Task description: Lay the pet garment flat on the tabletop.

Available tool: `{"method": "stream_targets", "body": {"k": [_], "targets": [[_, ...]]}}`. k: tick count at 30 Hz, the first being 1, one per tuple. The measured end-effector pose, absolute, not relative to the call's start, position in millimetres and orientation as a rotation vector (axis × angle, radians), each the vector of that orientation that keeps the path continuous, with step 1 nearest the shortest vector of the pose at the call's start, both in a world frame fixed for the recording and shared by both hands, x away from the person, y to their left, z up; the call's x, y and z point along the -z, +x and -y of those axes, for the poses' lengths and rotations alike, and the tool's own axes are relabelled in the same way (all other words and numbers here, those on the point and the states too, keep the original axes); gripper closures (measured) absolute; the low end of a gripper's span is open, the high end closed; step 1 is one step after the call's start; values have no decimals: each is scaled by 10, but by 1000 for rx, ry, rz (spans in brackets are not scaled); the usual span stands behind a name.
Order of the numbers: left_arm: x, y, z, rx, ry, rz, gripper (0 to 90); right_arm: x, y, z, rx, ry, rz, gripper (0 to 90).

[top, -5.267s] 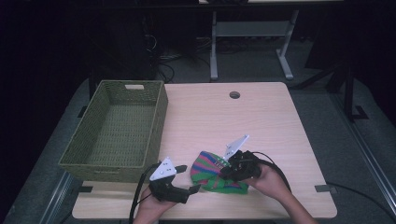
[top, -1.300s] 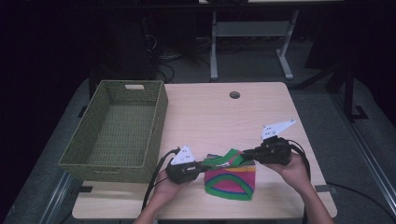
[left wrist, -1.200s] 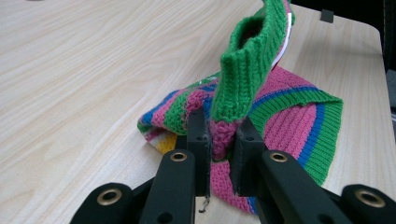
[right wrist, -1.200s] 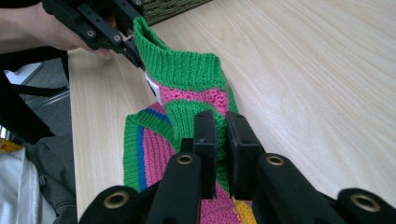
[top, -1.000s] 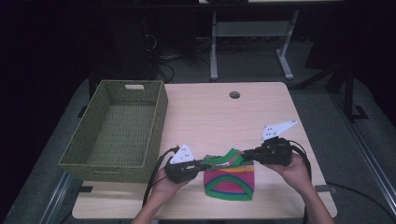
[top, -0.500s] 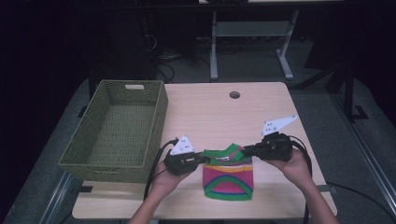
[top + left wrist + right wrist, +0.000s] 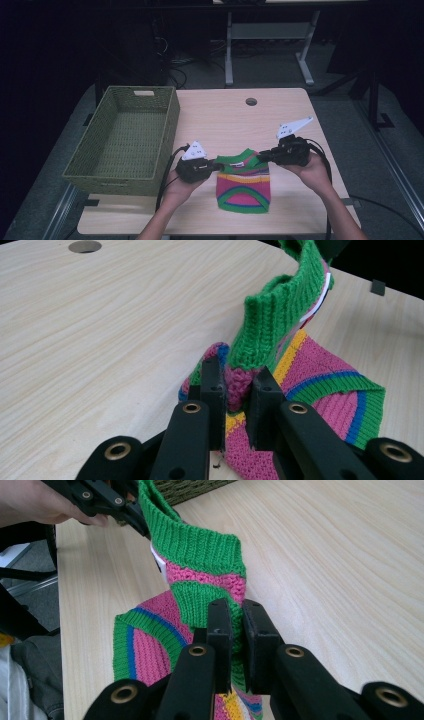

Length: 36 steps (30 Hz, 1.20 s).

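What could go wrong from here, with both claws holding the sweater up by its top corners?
1. The left claw pinches only a thin fold of the sweater, so the knit may slip out if pulled.
2. The right claw also grips at the very edge; tugging the claws apart could stretch the collar.
3. The hem looks to rest on the table and could drag or bunch on the way to the basket.

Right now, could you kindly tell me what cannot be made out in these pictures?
- White label inside the striped knitted sweater: left gripper view, seen edge-on, text unreadable.
- Green woven basket: near inner wall hidden in the high view.
- Sweater's underside: hidden against the wooden table.
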<state>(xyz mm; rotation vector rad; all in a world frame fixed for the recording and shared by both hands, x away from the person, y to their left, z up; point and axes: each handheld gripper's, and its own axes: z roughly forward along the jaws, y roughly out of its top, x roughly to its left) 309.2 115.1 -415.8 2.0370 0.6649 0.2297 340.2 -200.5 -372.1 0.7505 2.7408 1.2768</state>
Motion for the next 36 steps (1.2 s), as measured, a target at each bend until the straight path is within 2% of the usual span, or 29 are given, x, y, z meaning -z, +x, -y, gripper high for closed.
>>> {"method": "stream_targets", "body": {"k": [10,36], "targets": [[4138,3208,-1131,-221,2008,-703,803,3738,3560,2004,-1261,781,-2754,830],[4368,3519,-1047,-191,1962,-862,795,3917,3986,2040,-1220,937,-2712,821]]}}
